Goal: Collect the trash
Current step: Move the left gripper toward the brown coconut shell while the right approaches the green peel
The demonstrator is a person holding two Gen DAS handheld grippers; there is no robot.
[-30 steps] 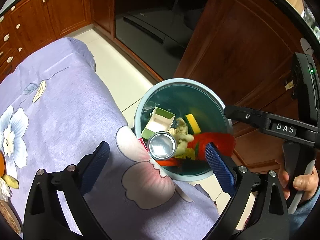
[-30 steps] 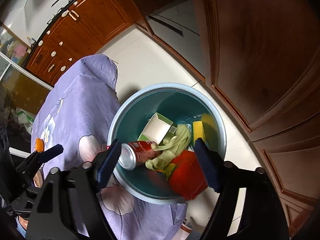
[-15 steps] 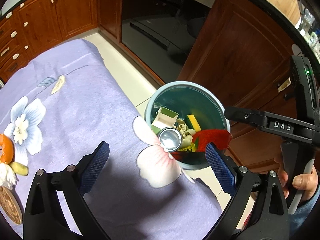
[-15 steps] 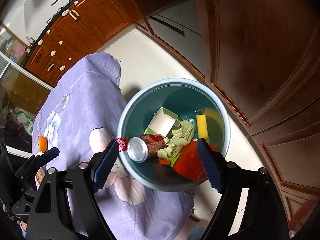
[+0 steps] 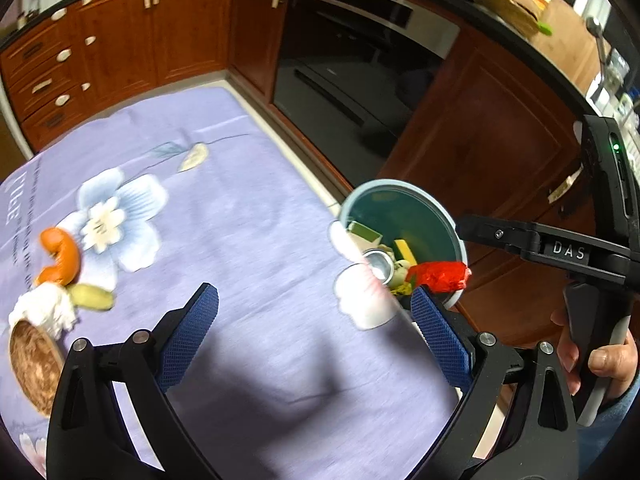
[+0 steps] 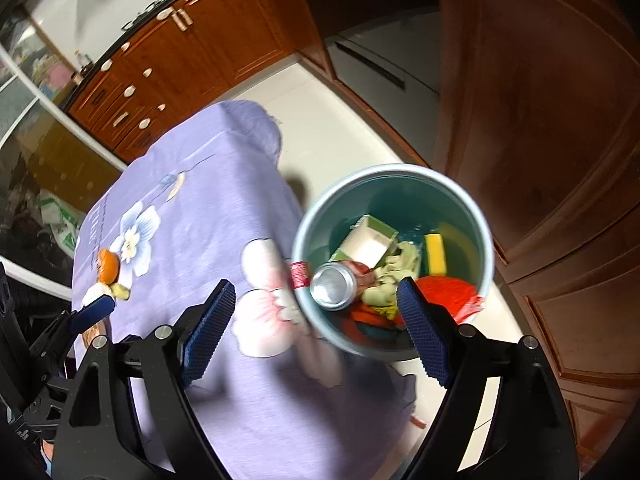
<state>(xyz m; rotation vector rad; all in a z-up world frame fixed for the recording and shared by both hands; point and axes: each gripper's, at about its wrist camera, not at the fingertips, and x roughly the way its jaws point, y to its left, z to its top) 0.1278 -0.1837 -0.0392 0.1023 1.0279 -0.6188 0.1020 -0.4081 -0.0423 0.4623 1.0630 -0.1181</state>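
A light blue trash bin (image 6: 478,224) stands on the floor by the table's edge; it shows in the left wrist view (image 5: 448,220) too. In it lie a soda can (image 6: 334,285), a white-green carton (image 6: 366,240), a yellow sponge (image 6: 435,254) and a red wrapper (image 6: 448,294). On the purple flowered tablecloth (image 5: 240,240) at the left lie an orange peel (image 5: 60,254), a yellowish scrap (image 5: 93,298) and a white crumpled tissue (image 5: 42,312). My left gripper (image 5: 314,334) is open and empty above the cloth. My right gripper (image 6: 314,330) is open and empty above the bin's near rim.
A round woven coaster (image 5: 32,364) sits at the table's left edge. Wooden cabinets (image 5: 120,40) and a dark oven (image 5: 352,64) line the far wall. A wooden cabinet door (image 6: 540,120) stands right beside the bin. White floor tiles (image 6: 328,128) lie between.
Both grippers have pulled back and up from the bin. The left view has swung toward the table, bringing the peel, scrap, tissue and coaster into sight. Both stay open.
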